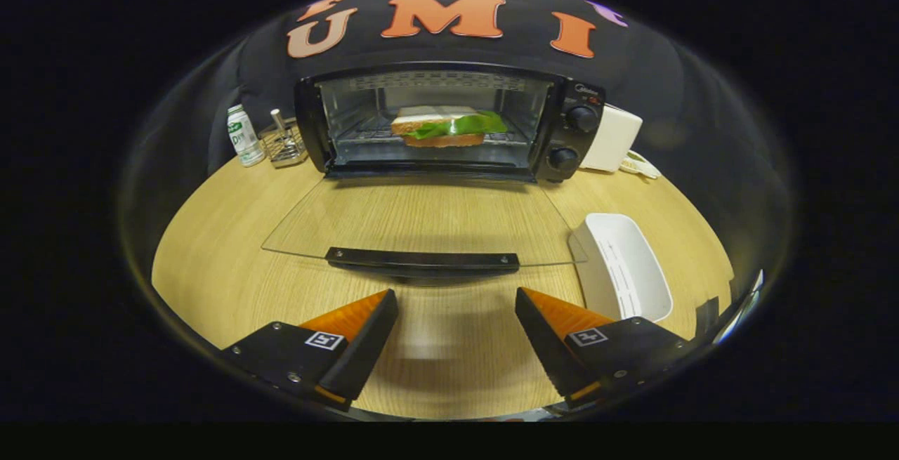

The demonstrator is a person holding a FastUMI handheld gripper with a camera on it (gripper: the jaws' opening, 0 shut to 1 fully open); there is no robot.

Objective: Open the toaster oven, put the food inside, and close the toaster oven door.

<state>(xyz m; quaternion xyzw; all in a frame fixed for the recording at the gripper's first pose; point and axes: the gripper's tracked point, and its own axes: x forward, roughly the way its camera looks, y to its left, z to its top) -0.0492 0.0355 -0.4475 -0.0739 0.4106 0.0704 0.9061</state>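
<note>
A black toaster oven point(569, 137) stands at the back of the wooden table, its glass door point(421, 225) folded flat down toward me. A sandwich point(446, 126) of bread and green lettuce rests on the rack inside. The door's black handle point(421, 260) lies just ahead of my fingertips. My gripper point(456, 302) is open, with only bare table between its fingers, and it sits a little short of the handle.
A white empty tray point(625, 267) lies to the right of the door, beside my right finger. A small white bottle point(242, 135) and a wire rack point(284, 142) stand left of the oven. A white box point(614, 138) sits to its right.
</note>
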